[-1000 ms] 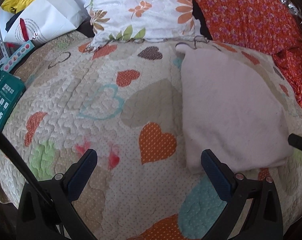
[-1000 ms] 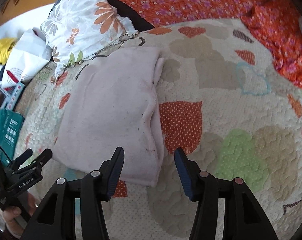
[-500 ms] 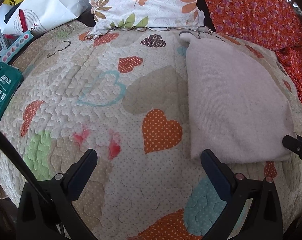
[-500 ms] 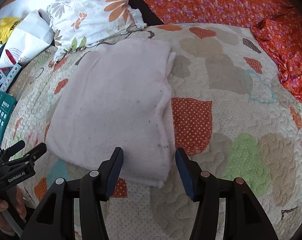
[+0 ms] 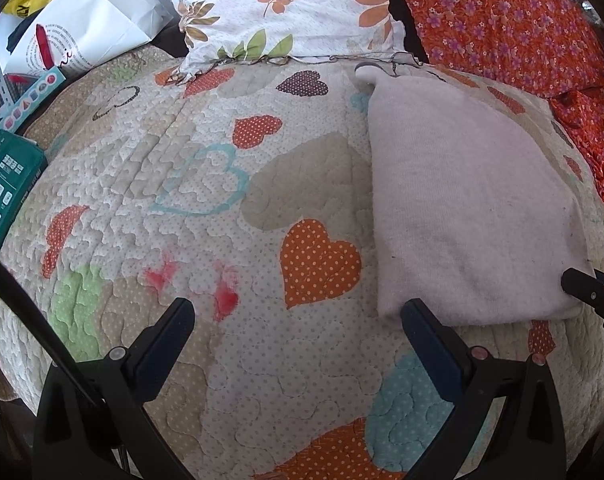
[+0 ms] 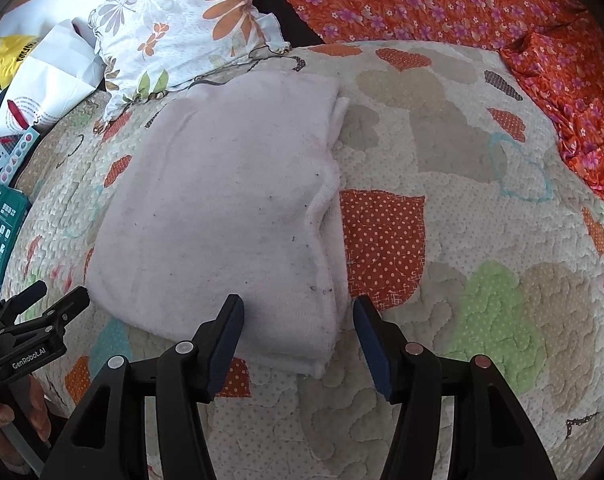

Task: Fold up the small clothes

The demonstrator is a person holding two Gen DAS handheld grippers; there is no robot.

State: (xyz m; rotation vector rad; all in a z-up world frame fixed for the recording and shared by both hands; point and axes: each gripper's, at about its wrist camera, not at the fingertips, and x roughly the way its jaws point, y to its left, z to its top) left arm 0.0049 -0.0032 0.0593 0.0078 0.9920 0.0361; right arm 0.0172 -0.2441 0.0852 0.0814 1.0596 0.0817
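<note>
My cloth lies folded at 11 o'clock; both grippers, left and right, gape empty; maybe one fold remains.

The white lettering "GenRobot.AI" stands on the black plastic body of the left gripper, seen at the lower left edge of the right wrist view. The white paper bag beside the bed carries a ring of small dark print around a red mark, with a looping "i" after it; the print is too small to read. The teal cardboard box bears rows of small white icons whose captions are illegible.
</note>
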